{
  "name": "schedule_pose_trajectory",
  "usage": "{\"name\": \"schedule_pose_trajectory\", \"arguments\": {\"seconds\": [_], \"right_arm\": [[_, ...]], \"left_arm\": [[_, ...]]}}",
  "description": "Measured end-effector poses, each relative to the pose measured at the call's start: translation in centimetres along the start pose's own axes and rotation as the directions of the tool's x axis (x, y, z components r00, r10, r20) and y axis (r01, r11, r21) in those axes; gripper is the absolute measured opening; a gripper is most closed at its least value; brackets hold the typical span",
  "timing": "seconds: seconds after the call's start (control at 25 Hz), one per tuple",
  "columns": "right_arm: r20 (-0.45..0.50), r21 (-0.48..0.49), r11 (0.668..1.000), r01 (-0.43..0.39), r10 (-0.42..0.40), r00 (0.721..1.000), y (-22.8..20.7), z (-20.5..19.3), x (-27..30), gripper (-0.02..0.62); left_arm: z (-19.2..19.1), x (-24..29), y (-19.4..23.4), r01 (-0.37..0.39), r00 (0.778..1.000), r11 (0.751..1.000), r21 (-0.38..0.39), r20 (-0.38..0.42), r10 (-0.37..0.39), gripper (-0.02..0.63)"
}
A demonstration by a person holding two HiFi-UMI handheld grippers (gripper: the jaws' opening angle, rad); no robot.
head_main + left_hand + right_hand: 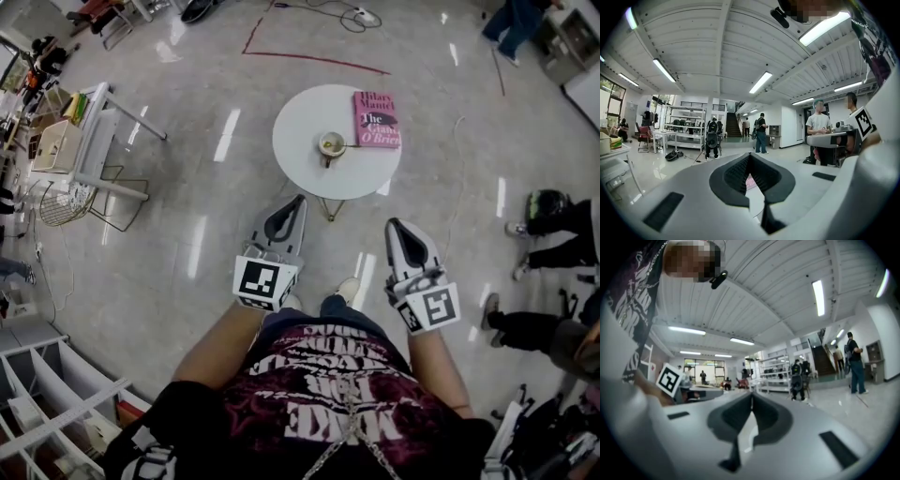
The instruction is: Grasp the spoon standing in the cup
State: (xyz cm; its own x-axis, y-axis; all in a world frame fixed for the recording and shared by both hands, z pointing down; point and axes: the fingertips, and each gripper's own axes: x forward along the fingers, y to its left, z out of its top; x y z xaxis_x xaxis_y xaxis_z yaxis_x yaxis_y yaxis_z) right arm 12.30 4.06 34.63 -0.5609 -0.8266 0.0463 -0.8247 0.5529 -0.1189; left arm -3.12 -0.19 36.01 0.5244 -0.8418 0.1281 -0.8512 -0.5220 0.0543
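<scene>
Spoon [346,144] in cup [329,143] — handle tilts toward the book [376,119]; left hand-held gripper [297,201], right hand-held gripper [395,224] pressed together, empty.

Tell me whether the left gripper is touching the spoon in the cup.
Apart. Head view shows the left gripper over the floor, short of the table holding the spoon.

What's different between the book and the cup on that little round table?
The book is pink, the cup pale. The book is a flat rectangle; the cup is round and smaller. The book lies at the edge of the table, the cup nearer its middle. Both rest on it.
</scene>
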Motion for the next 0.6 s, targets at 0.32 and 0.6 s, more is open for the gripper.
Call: {"name": "schedule_pose_trajectory", "arguments": {"seconds": [0.32,0.6], "right_arm": [[0.026,-0.019,0.996,-0.084,0.085,0.996,-2.4,1.7,0.4,0.032],[0.022,-0.024,0.992,-0.127,0.127,0.992,-4.0,1.8,0.1,0.032]], "left_arm": [[1.4,1.4,-0.4,-0.078,0.996,0.997,-0.007,0.034,0.078,0.025],[1.1,1.8,-0.7,-0.141,0.989,0.987,-0.081,0.04,0.144,0.025]]}}
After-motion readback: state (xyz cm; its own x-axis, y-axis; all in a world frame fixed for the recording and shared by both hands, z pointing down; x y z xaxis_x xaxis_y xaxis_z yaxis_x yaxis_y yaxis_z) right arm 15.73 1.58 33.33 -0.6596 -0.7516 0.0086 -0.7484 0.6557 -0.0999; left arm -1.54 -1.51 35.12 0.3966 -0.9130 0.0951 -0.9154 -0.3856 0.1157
